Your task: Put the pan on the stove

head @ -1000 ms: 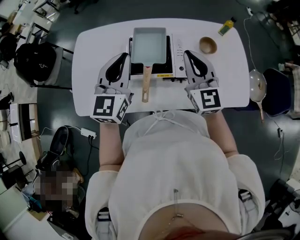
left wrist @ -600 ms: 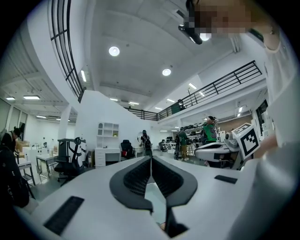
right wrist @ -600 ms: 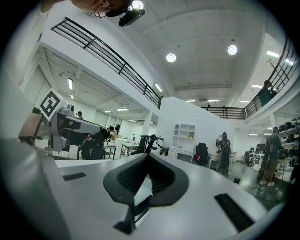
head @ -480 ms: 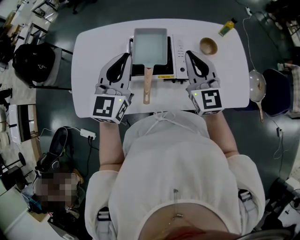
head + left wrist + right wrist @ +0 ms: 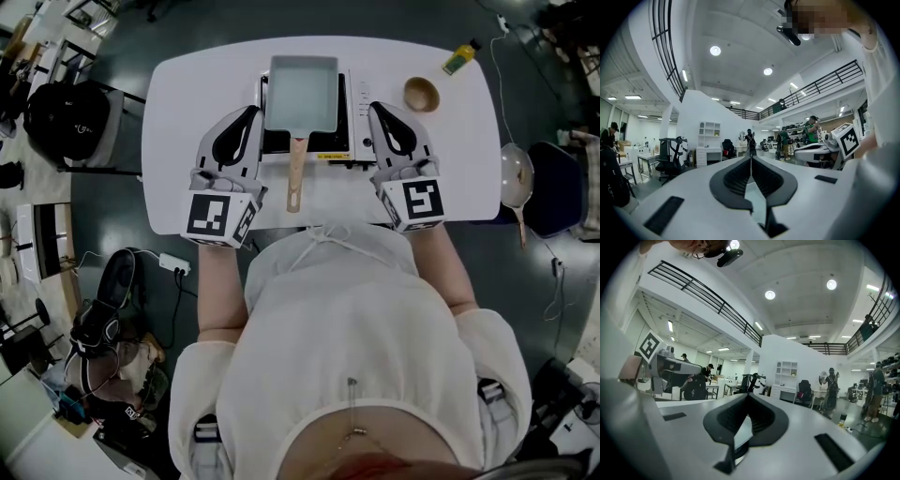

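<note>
The rectangular pan [image 5: 302,94] sits on the stove [image 5: 345,108], its handle pointing back between the two grippers. The left gripper [image 5: 249,114] flanks the stove's left side, jaws pressed together and empty. The right gripper [image 5: 374,109], opposite, looks closed too. A small bowl [image 5: 421,93] stands just beyond its tip.

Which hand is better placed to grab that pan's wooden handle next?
Probably the left gripper: the handle lies nearer it than the right gripper. Both have shut, empty jaws.
</note>
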Available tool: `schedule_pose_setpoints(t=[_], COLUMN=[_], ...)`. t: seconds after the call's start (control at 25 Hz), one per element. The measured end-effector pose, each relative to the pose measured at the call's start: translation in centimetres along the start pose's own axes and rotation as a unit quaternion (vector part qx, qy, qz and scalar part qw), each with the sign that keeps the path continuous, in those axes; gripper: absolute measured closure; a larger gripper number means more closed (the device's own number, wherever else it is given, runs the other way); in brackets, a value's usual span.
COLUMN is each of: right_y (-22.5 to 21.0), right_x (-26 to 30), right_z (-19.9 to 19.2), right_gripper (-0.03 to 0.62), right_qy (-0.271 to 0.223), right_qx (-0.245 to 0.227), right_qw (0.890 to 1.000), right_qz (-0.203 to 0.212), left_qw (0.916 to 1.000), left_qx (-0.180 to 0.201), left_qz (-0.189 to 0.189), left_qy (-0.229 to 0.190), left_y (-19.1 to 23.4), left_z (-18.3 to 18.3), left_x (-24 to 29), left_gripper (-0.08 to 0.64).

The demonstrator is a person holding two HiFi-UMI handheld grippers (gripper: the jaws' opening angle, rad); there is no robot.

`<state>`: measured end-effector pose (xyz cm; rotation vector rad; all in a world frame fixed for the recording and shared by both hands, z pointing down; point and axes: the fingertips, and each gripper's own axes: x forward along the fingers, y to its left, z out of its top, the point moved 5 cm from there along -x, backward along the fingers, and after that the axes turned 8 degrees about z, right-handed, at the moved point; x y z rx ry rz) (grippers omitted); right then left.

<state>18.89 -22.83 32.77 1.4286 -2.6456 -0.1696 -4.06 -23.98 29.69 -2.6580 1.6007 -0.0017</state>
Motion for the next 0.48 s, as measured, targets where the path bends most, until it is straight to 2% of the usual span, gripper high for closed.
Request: schedule_pose_setpoints(t=[0.48], right_y=[-0.7], right_x=[1.3], right_z=[-0.6], right_gripper=[0.591], right_qy=[0.006], right_qx=[0.008], right_qw=[1.0], right_qz=[-0.005], left_qw=[0.9997], left_qx=[0.012], left_qz=[-0.007], left_qy=[0.021], left_y=[0.3], left_z=[-0.8], left_x=[1.5], left_gripper=[0.534])
